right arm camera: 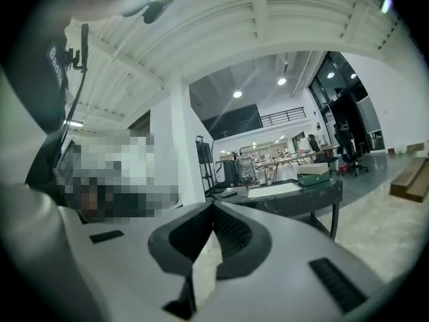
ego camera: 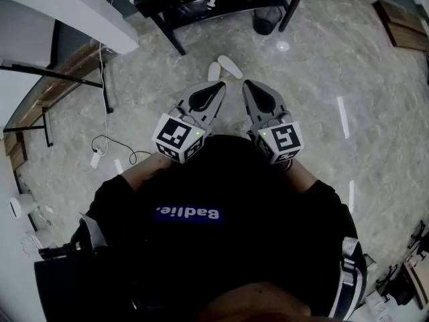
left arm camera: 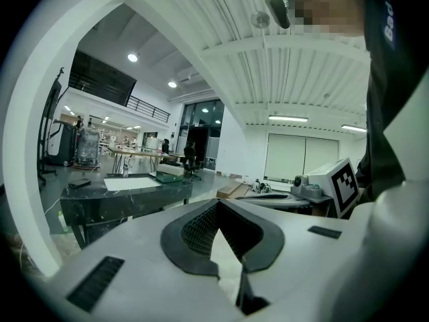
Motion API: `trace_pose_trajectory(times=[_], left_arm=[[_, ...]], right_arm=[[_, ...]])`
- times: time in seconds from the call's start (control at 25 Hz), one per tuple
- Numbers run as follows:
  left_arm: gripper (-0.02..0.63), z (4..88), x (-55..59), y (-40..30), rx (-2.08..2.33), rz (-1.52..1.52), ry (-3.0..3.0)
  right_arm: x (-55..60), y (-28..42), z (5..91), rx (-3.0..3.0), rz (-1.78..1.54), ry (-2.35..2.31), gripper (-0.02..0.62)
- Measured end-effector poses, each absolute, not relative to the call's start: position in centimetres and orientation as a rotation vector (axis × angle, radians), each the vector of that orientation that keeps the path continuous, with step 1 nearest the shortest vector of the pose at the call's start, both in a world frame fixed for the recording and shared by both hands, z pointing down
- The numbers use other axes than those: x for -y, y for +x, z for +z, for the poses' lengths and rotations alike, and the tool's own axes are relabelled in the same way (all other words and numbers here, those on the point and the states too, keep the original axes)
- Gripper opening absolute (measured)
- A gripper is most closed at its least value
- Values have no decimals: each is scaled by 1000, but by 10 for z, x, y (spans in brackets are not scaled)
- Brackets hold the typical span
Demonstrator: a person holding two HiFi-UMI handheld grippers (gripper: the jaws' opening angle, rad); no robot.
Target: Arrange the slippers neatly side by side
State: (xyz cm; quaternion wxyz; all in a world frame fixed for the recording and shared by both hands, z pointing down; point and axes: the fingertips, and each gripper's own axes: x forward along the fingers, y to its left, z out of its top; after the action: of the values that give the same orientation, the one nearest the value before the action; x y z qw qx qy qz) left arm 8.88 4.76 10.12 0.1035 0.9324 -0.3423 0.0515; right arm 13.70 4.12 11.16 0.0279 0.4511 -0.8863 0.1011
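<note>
A person stands on a pale stone floor [ego camera: 322,99], holding a gripper in each hand close to the chest. The left gripper [ego camera: 218,88] and the right gripper [ego camera: 247,85] both have their jaws closed together, with nothing between them. Both point almost level, out across the room.

Two white slippers [ego camera: 230,66] lie on the floor just ahead of the gripper tips, near the legs of a black table [ego camera: 167,29]. They appear splayed in a V, with the far ends close together and the near ends apart.

The step in hand looks like the approach. To do it well, the person should tip both grippers downward and open the jaws before reaching the slippers. Each gripper should then take one slipper by its edge. The slanted slipper should be turned until the two lie parallel, ends level and sides just touching.
</note>
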Motion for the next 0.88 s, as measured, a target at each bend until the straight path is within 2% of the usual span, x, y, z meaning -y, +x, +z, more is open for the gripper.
trace_pose_trajectory(times=[0.44,0.88], left_arm=[[2,98,-31,100,990,122,2743],[2,144,129,34,983,150,2707]], right_arm=[[-28,155,114,2681,336,1402,-2],[111,119,163,2504,425,1529,-2]])
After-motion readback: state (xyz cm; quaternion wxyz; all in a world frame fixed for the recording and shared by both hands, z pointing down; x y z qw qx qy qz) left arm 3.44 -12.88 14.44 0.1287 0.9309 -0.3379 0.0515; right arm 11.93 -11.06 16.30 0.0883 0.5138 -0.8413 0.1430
